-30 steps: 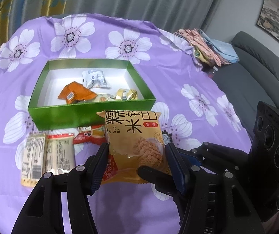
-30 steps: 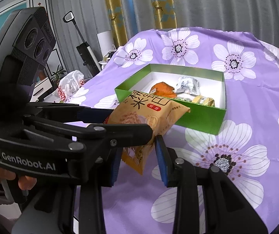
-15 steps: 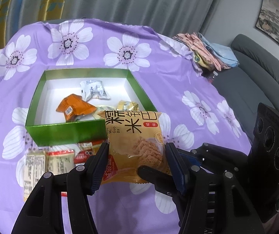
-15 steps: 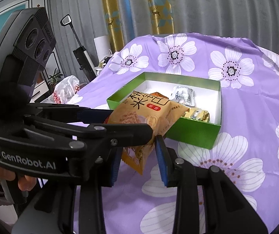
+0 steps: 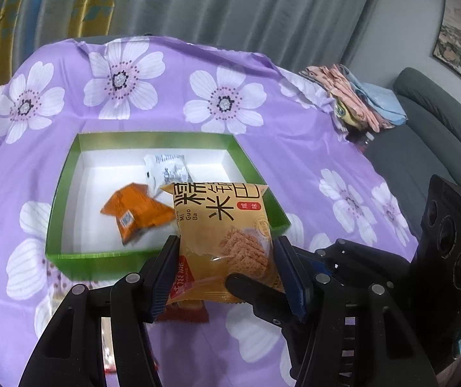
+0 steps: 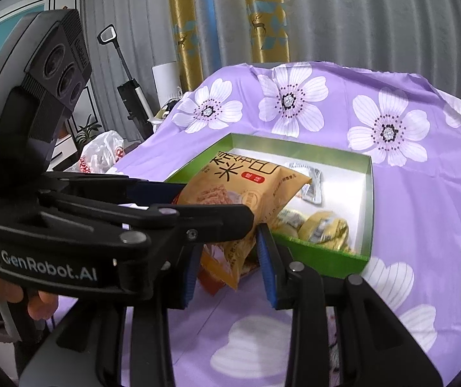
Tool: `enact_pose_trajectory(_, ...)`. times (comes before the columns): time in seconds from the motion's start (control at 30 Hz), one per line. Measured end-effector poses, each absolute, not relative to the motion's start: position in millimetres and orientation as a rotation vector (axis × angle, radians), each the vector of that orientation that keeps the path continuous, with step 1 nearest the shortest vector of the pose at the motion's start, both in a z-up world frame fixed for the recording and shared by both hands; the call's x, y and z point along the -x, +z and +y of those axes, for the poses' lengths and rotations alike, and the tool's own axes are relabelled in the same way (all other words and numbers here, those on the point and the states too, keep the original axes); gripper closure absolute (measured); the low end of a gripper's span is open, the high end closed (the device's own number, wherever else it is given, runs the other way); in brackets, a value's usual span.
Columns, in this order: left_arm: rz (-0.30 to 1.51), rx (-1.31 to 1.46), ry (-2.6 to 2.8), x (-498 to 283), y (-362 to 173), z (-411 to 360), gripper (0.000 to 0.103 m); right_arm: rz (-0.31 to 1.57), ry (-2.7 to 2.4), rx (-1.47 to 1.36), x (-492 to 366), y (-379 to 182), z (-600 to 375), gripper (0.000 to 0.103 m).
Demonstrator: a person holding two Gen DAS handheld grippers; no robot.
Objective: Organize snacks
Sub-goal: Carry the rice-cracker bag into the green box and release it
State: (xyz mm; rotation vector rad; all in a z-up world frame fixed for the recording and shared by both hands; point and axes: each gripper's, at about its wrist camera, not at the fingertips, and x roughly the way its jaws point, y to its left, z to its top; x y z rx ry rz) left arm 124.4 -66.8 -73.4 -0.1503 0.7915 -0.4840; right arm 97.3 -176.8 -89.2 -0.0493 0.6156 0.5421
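Observation:
My left gripper is shut on a yellow rice-cracker packet and holds it upright over the near right corner of the green box. The packet also shows in the right wrist view, with the left gripper across it. Inside the box lie an orange packet, a white packet and yellow wrapped sweets. My right gripper stands open around the packet's lower corner, and whether its pads touch it I cannot tell.
A red snack packet lies on the purple flowered cloth below the left gripper. Folded clothes and a grey sofa are to the right. A white plastic bag sits beyond the table's left edge.
Both grippers have moved forward toward the green box with the yellow packet. The snack bars at the left front have dropped out of the left wrist view.

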Motion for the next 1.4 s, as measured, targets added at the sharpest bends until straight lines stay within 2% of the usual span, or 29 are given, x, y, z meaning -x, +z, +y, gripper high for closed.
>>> enact_pose_trajectory(0.53, 0.824, 0.189, -0.489, -187.2, -88.4, -63.2, 0.044, 0.628, 0.51, 0.075, -153.2, -96.1, -174.8, 0.068)
enact_pose_trajectory(1.1, 0.881, 0.223, -0.487, -212.1, -101.2, -61.0, 0.044, 0.669, 0.508, 0.078, -178.9, -104.6, -172.8, 0.068)
enact_pose_trajectory(1.4, 0.929, 0.264, -0.478, -222.3, -113.1, -57.5, 0.044, 0.73, 0.501, 0.059, -190.8, -112.7, -168.5, 0.061)
